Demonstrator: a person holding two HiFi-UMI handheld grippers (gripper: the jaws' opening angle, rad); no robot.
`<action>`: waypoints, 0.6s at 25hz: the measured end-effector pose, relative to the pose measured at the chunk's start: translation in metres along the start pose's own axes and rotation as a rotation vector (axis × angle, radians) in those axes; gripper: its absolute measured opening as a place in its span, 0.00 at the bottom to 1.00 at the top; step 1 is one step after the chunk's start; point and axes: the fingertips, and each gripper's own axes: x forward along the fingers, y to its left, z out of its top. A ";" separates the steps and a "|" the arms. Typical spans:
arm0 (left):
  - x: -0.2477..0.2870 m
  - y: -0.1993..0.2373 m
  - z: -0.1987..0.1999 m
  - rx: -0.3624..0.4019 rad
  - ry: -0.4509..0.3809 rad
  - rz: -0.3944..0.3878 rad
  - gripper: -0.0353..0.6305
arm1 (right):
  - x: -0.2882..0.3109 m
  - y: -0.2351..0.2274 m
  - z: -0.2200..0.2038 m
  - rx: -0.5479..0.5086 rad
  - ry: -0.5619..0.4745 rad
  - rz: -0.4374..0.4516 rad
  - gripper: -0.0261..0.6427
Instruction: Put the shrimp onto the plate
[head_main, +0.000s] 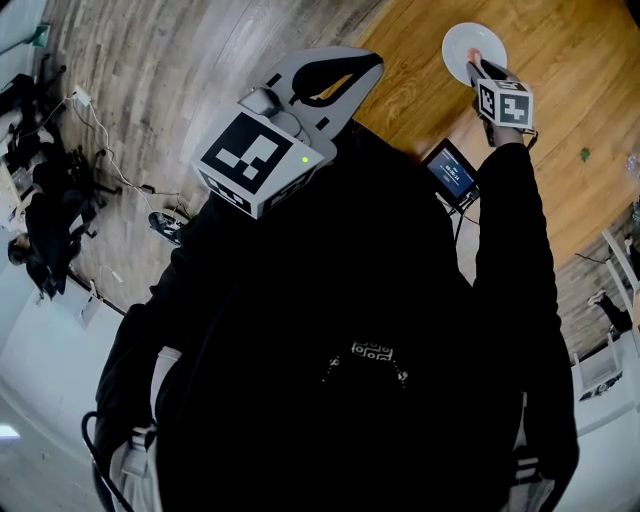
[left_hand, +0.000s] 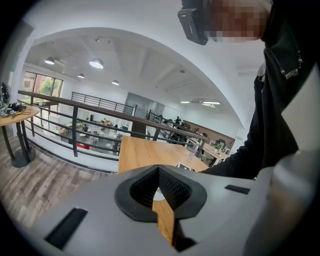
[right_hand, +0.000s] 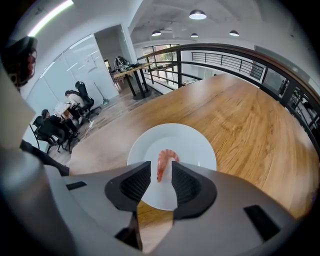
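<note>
A curled pink shrimp shows between the jaws of my right gripper, over the white plate on the wooden table. The pads stand a little apart from the shrimp, so this gripper is open. In the head view the right gripper hovers at the near rim of the plate, with a speck of the shrimp at its tip. My left gripper is held up close to my chest, away from the plate. It is shut with nothing in it.
A small tablet with a lit screen stands at the table's near edge, below the right arm. Cables and a power strip lie on the floor at left. A dark railing runs behind the table.
</note>
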 end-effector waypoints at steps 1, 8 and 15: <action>0.000 0.000 0.000 -0.001 0.000 -0.001 0.05 | -0.002 0.000 0.002 0.000 -0.007 -0.002 0.23; -0.002 -0.003 0.002 0.009 -0.005 -0.013 0.05 | -0.009 0.004 0.013 -0.001 -0.058 -0.010 0.33; -0.010 -0.003 0.009 0.033 -0.022 -0.034 0.05 | -0.056 0.010 0.035 0.067 -0.209 -0.023 0.34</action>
